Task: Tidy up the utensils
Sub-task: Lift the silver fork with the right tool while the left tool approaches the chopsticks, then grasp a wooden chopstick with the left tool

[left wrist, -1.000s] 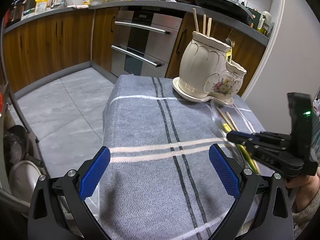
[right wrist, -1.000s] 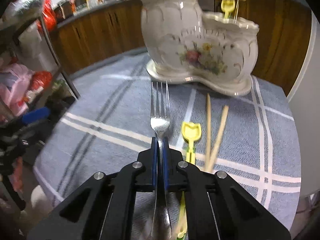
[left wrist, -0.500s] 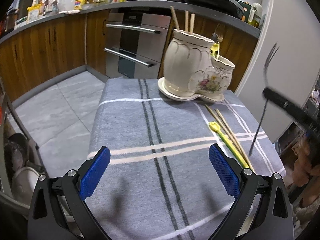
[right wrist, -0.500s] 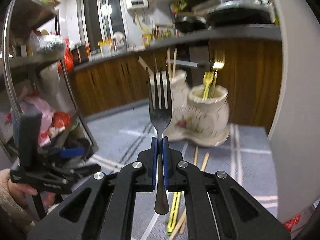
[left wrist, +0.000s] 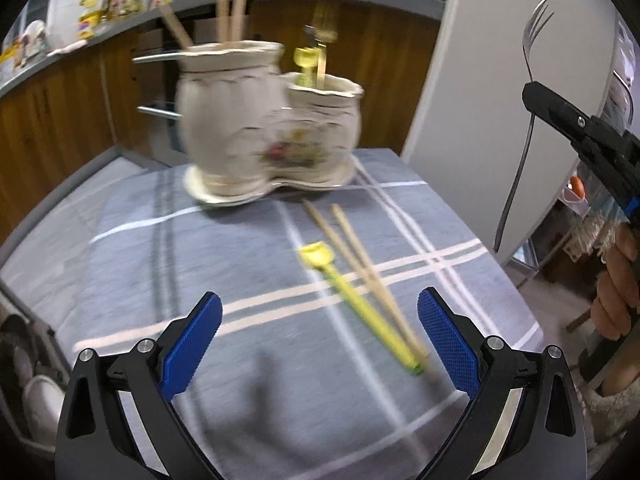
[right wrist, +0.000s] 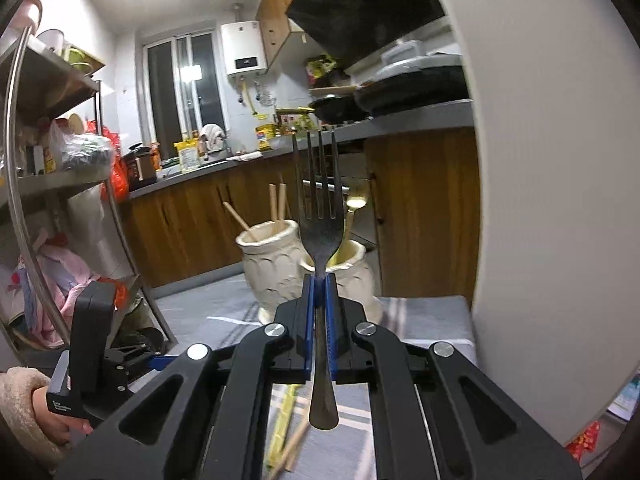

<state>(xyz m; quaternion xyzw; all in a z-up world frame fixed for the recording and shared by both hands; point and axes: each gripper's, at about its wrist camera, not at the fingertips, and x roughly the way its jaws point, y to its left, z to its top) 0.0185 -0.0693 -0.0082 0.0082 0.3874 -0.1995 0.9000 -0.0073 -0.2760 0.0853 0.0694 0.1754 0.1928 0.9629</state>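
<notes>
holder: at the back of the table
chopsticks: in front of holder
scoop: just left of chopsticks

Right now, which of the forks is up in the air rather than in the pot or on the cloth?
The steel fork, clamped upright in the right gripper. The gold fork stands in the small pot; the yellow one lies on the cloth.

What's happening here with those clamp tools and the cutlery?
A person is tidying utensils into a two-part ceramic holder. The right gripper is shut on a metal fork, held upright above the table. The left gripper is open and empty, over two chopsticks and a yellow utensil on the cloth.
</notes>
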